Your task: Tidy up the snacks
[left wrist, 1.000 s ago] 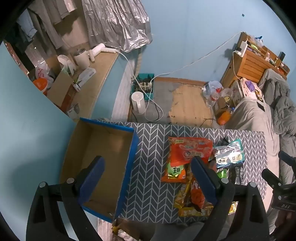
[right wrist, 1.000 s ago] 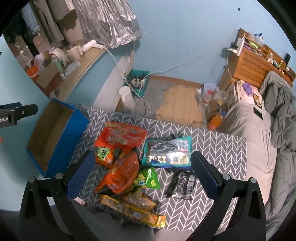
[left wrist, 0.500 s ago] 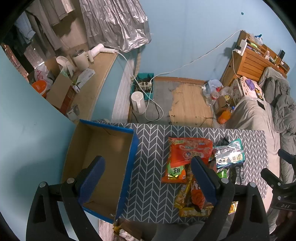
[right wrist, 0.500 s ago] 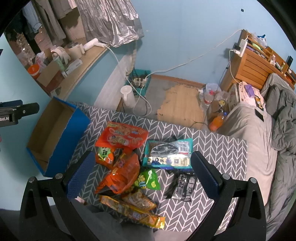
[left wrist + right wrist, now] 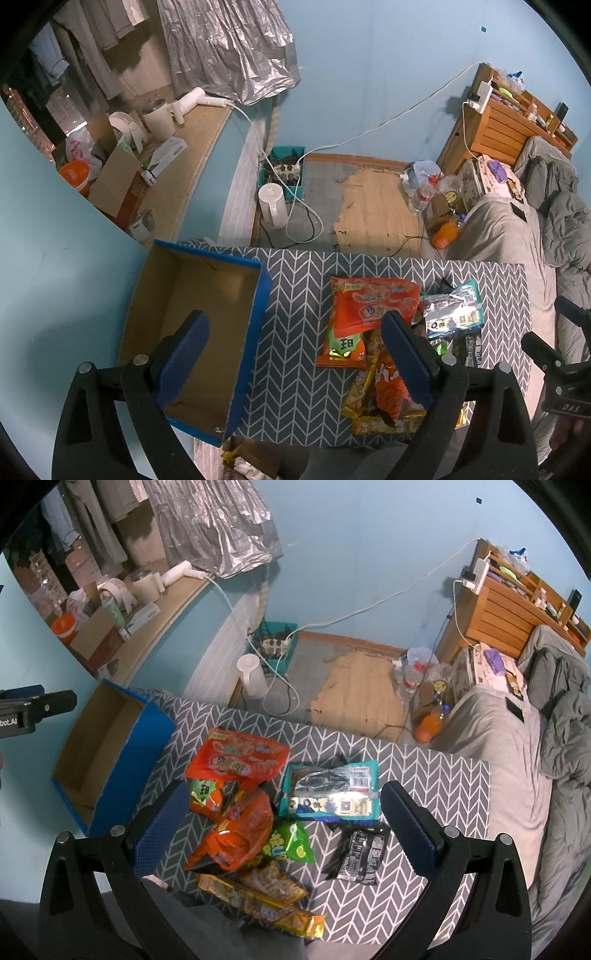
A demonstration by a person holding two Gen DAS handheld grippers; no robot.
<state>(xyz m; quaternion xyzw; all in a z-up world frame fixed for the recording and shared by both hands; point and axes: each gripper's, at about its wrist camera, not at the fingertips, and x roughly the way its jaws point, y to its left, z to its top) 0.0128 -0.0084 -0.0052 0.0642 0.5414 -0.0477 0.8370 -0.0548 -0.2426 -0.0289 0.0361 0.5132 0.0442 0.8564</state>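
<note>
Two grippers hang above a table with a grey chevron cloth point(image 5: 424, 775), each with its blue-padded fingers spread wide and nothing between them. At the bottom of the right wrist view, the right gripper point(image 5: 284, 830) frames the snack pile: nearest the lower edge lies a long yellow packet point(image 5: 258, 904), above it a crumpled orange bag point(image 5: 236, 834), a small green bag point(image 5: 290, 843) just beside that, and a black packet point(image 5: 360, 854) toward lower right. Further up sit a teal-edged packet point(image 5: 332, 794) and a large red-orange bag point(image 5: 238, 758), which overlaps a smaller orange and green bag point(image 5: 205, 794).

In the left wrist view, the left gripper point(image 5: 295, 362) hovers over the seam between cloth and an open blue box point(image 5: 255, 332) at lower left; its cardboard inside holds no snacks. The snacks lie right of centre, apart from the box.

Beyond the table's far edge, on the floor, stand a white kettle point(image 5: 272, 203) and a teal crate point(image 5: 286, 173). A grey bed point(image 5: 517, 757) fills the right side, with a wooden headboard shelf point(image 5: 517, 609) at upper right.
</note>
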